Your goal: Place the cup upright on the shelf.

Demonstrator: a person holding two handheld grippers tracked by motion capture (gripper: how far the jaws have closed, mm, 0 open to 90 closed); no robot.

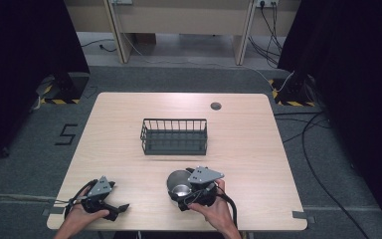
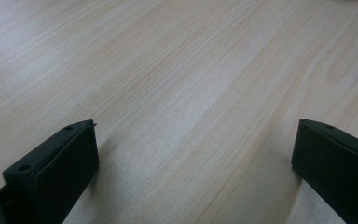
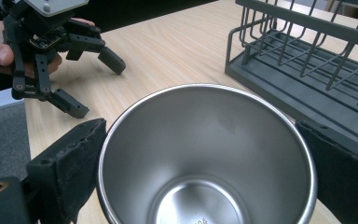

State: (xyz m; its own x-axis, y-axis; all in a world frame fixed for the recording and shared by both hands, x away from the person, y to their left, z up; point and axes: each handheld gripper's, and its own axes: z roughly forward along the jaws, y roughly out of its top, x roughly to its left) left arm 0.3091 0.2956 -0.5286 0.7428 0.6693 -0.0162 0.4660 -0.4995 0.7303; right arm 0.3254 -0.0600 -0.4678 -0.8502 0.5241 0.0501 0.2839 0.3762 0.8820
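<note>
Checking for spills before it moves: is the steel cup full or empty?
Empty: the right gripper view looks straight into the steel cup and shows its bare shiny bottom.

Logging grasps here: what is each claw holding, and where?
The right claw grips the steel cup across its outer sides near the rim. The left claw is open, holding nothing.

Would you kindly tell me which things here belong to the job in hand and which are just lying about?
In the job:
- steel cup, between the right gripper's jaws
- wire basket, beyond the cup

Just there:
- left gripper, jaws open over bare table
- round grommet at the table's far edge
- cables on the floor
</note>
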